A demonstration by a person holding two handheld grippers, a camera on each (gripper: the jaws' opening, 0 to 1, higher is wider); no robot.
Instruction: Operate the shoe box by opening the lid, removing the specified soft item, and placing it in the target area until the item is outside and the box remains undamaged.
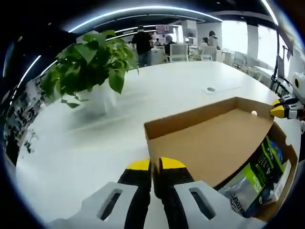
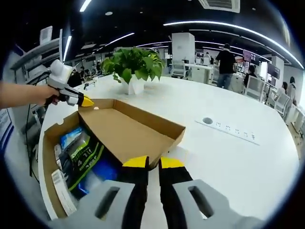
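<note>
The brown cardboard shoe box (image 2: 47,157) lies on a white table with its lid (image 2: 124,129) swung up and open. Inside lie soft packets, among them a black and green bag (image 2: 81,155) and something blue beneath it. My right gripper (image 2: 153,162) is shut on the lid's near corner. My left gripper (image 2: 86,101), held by a hand, pinches the lid's far corner. In the left gripper view, my left gripper (image 1: 155,164) grips the lid (image 1: 214,143) at its corner, my right gripper (image 1: 279,110) holds the other corner, and the bag (image 1: 259,167) shows under the lid.
A leafy plant in a white pot (image 2: 136,64) stands on the table behind the box, also the plant (image 1: 90,67). A round table socket (image 2: 207,121) and a power strip (image 2: 236,131) sit to the right. People, chairs and desks are far back.
</note>
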